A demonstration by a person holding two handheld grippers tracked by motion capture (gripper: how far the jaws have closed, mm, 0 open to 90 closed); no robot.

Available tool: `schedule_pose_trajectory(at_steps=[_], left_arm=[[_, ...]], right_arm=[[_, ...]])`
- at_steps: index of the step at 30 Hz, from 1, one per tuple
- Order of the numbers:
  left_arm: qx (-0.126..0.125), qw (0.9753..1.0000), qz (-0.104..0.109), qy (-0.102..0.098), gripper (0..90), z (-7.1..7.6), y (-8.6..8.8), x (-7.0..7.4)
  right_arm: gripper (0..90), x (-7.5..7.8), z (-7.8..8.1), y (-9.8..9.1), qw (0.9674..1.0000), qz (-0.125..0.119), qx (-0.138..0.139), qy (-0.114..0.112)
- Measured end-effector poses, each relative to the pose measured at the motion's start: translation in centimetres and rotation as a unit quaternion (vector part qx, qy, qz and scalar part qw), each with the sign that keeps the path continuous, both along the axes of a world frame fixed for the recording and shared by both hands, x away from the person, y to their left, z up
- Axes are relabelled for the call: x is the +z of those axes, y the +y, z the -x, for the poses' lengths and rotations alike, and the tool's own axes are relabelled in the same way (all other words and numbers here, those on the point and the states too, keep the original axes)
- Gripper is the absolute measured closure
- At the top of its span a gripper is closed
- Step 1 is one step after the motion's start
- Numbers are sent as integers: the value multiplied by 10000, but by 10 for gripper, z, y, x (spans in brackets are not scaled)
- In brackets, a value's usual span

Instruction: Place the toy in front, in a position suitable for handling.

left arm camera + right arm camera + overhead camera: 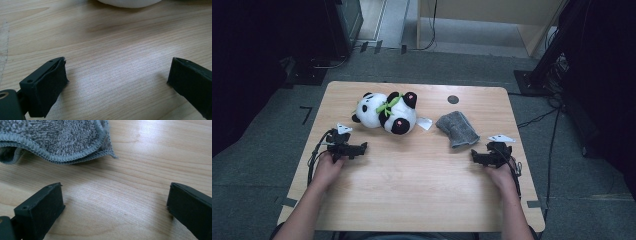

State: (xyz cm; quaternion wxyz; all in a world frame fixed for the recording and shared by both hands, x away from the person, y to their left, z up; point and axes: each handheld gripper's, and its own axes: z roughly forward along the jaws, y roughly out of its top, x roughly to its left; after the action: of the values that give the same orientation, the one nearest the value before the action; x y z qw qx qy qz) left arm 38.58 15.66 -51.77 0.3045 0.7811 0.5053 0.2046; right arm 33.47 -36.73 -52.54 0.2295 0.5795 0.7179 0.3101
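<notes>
Bare table point(412, 170) lies between both grippers; ahead, the panda toy point(387, 112) and grey towel point(457, 127) block the way.

Soft overhead light, glare on the table point(147, 135), dark surroundings, slightly blurred close-ups

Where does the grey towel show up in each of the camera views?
High view: the grey towel lies folded on the table, right of centre, between the panda toy and the right tongs.
Left gripper view: not in it.
Right gripper view: its stitched edge crosses the top left, just beyond the open jaws.
Shared landmark: the wooden table.
</notes>
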Motion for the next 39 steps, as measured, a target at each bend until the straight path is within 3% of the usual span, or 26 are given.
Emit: schedule_pose_trajectory(at_steps=[4,13,16,17,18,19,21,23,27,31,39], left_arm=[[122,9999,-4,1,19,2,-2,0],[-114,9999,9,-8,19,2,0,0],[-182,9998,22,-42,92,3,2,3],[-195,9998,45,-47,177,3,2,4],[-195,9998,45,-47,177,3,2,4],[-252,9997,55,-19,182,4,3,4],[-235,9997,11,-13,196,4,3,5],[-288,9996,54,0,263,4,4,7],[-410,9986,276,163,262,2,7,11],[-492,9984,253,103,261,2,9,16],[-644,9966,516,61,263,3,7,28]], right_arm=[[7,0,0,0,10000,2,-28,-3],[6,0,1,2,9996,-3,-289,-4],[18,1,0,2,9996,5,-281,53],[68,4,-1,-1,9994,-86,-333,87],[68,4,-1,-1,9994,-86,-333,87],[90,6,-1,-5,9986,-343,-376,113],[111,7,-1,-6,9984,-386,-399,123],[138,9,-1,-7,9987,-329,-356,124],[152,15,0,-6,9990,-332,-287,-33],[185,19,1,-6,9989,-402,-208,-96],[241,27,2,-4,9996,-291,-56,-45]])
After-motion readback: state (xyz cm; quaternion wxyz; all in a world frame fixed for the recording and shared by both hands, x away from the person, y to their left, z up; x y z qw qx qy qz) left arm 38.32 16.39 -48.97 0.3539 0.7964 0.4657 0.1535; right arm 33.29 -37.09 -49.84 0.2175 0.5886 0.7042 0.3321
